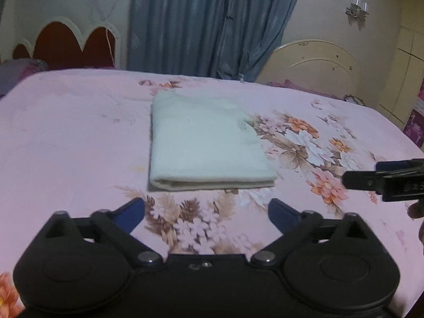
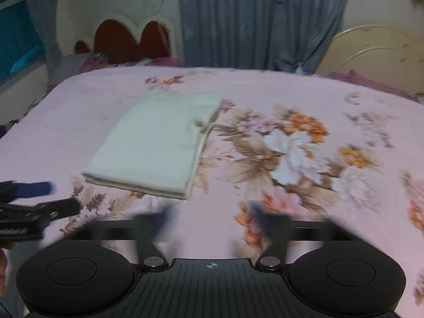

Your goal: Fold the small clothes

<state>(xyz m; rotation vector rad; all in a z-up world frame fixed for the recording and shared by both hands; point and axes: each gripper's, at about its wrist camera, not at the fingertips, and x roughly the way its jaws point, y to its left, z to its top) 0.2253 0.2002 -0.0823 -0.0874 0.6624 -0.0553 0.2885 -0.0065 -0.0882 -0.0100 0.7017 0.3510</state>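
Observation:
A pale cream cloth (image 1: 204,140) lies folded into a neat rectangle on the pink flowered bed sheet (image 1: 66,137). It also shows in the right wrist view (image 2: 156,145), ahead and to the left. My left gripper (image 1: 206,212) is open and empty, just short of the cloth's near folded edge. My right gripper (image 2: 212,220) is open and empty, blurred by motion, over the sheet to the right of the cloth. The right gripper shows at the right edge of the left wrist view (image 1: 384,179). The left gripper shows at the left edge of the right wrist view (image 2: 34,206).
A grey-blue curtain (image 1: 212,21) hangs behind the bed. A red and cream headboard (image 1: 66,42) stands at the back left, a cream one (image 1: 318,61) at the back right. Pillows and bedding (image 2: 79,63) lie at the far left.

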